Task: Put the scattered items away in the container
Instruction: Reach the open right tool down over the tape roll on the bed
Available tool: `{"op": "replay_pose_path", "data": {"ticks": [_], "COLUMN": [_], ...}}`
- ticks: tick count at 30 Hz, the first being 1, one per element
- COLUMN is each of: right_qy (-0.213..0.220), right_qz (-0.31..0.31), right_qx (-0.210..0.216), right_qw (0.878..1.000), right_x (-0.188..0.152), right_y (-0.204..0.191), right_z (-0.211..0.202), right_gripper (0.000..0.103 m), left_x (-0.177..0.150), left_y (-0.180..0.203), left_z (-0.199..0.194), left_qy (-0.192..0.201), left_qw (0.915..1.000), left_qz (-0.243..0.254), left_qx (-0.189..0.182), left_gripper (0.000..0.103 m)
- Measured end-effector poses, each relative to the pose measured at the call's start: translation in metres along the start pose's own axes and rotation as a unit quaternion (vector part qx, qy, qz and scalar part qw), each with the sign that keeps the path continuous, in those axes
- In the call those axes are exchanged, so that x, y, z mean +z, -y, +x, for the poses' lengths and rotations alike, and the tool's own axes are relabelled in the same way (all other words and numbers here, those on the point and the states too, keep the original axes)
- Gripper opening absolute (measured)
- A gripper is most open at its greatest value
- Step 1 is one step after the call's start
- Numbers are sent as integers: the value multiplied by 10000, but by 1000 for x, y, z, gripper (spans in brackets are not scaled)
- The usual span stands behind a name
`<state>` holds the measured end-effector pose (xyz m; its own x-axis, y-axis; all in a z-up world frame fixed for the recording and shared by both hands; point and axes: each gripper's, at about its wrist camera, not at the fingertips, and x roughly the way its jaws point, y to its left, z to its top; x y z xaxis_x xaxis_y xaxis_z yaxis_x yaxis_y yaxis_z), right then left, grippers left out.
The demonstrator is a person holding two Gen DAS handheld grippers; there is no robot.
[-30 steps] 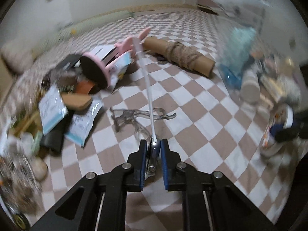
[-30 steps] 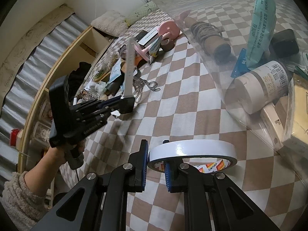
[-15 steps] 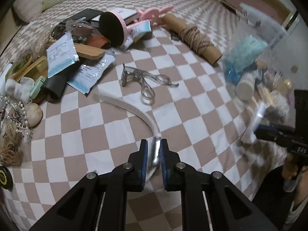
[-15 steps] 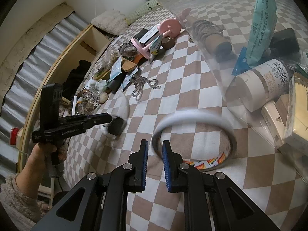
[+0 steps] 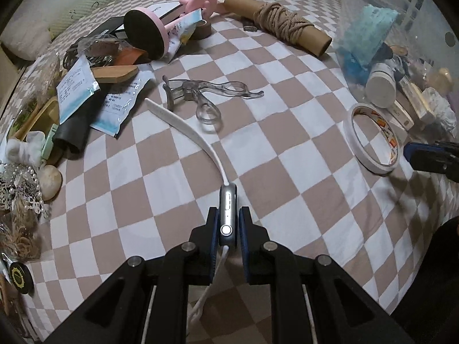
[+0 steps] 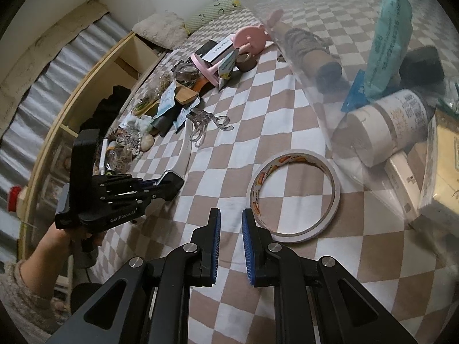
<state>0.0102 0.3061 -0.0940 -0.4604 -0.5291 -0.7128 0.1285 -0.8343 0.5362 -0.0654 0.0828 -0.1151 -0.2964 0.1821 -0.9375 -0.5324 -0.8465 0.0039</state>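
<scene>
Left gripper [image 5: 228, 223] clamps the watch [image 5: 228, 215] by its case, strap [image 5: 186, 127] trailing toward 11 o'clock; right gripper [image 6: 231, 229] stands narrowly parted and empty, tape roll [image 6: 294, 193] lying at its 1 o'clock outside the container [image 6: 373, 100].

Brushed, slightly glossy metal is seen on the watch case [image 5: 228, 215], smooth matt white rubber on its strap [image 5: 183, 123], woven cloth on the checkered sheet [image 5: 287, 172].

Both wrist cameras look forward and down, low over the checkered bed [image 5: 287, 172]; both views share the tape roll [image 6: 294, 195] and the clutter pile [image 5: 94, 86]
</scene>
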Motion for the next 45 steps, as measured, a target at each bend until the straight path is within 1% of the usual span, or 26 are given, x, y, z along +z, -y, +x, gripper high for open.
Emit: {"op": "replay_pose_path", "data": {"ticks": [2, 4, 7, 9, 11, 13, 17, 19, 26, 27, 28, 29, 30, 31, 32, 34, 36, 38, 40, 43, 45], "right_qy": [186, 355, 334, 286, 258, 218, 116, 71, -231, -272, -321, -375, -417, -452, -488, -564, -599, -585, -514, -426, -391], "right_qz": [-263, -656, -1002, -1147, -1275, -1382, -1586, -1684, -1996, -2040, -2100, -2166, -2260, -2351, -2344, -2244, -2086, -2029, -2003, -1913, -1892], "right_qx": [-240, -555, -823, -937, -1116, -1290, -1606, -1645, -1783, -1810, -1879, -1966, -2024, -2054, -2066, -2078, -2001, -2025, -2112, -2120, -2141], "right_qw": [9992, 9957, 9910, 9885, 9852, 9817, 9741, 9719, 9632, 9617, 9590, 9555, 9520, 9489, 9487, 9504, 9554, 9563, 9553, 9574, 9575], "right_x": [-1, -3, -6, -7, -8, -8, -8, -7, -11, -12, -14, -15, -17, -18, -19, -18, -15, -15, -17, -20, -20], "right_y": [-7, -17, -25, -28, -30, -32, -31, -31, -36, -37, -38, -40, -41, -43, -43, -42, -38, -36, -36, -34, -34], "right_z": [-4, -5, 0, 4, 7, 10, 18, 23, 45, 48, 52, 57, 61, 64, 66, 70, 69, 67, 65, 61, 60], "right_gripper": [16, 16, 16, 16, 16, 16, 16, 16, 17, 22, 52, 68, 77, 77, 77, 77, 77, 74, 57, 46, 42], "left_x": [-2, -5, -8, -9, -9, -10, -14, -18, -24, -24, -25, -25, -25, -26, -26, -27, -29, -31, -32, -34, -35], "left_y": [-3, -5, -7, -7, -7, -3, 9, 13, 7, 6, 6, 6, 5, 4, 3, 2, 1, -1, -2, -3, -3], "left_z": [0, -1, -3, -2, -2, -4, -4, -5, -5, -5, -5, -4, -4, -4, -3, -4, -5, -4, -4, -3, -2], "left_qy": [82, 172, 293, 374, 463, 547, 674, 693, 770, 774, 777, 780, 783, 784, 782, 786, 791, 787, 796, 817, 837], "left_qw": [9998, 9993, 9971, 9946, 9924, 9915, 9931, 9936, 9917, 9916, 9914, 9913, 9911, 9909, 9907, 9902, 9895, 9889, 9881, 9865, 9853], "left_qz": [-157, -337, -693, -952, -1127, -1173, -941, -842, -1013, -1027, -1041, -1055, -1069, -1089, -1113, -1158, -1208, -1254, -1303, -1390, -1419], "left_qx": [-18, -14, -95, -171, -168, -101, 210, 310, 173, 153, 133, 113, 93, 64, 28, -32, -97, -156, -205, -300, -462], "left_gripper": [14, 14, 14, 14, 14, 14, 13, 13, 13, 13, 13, 13, 13, 13, 13, 13, 13, 13, 14, 19, 35]}}
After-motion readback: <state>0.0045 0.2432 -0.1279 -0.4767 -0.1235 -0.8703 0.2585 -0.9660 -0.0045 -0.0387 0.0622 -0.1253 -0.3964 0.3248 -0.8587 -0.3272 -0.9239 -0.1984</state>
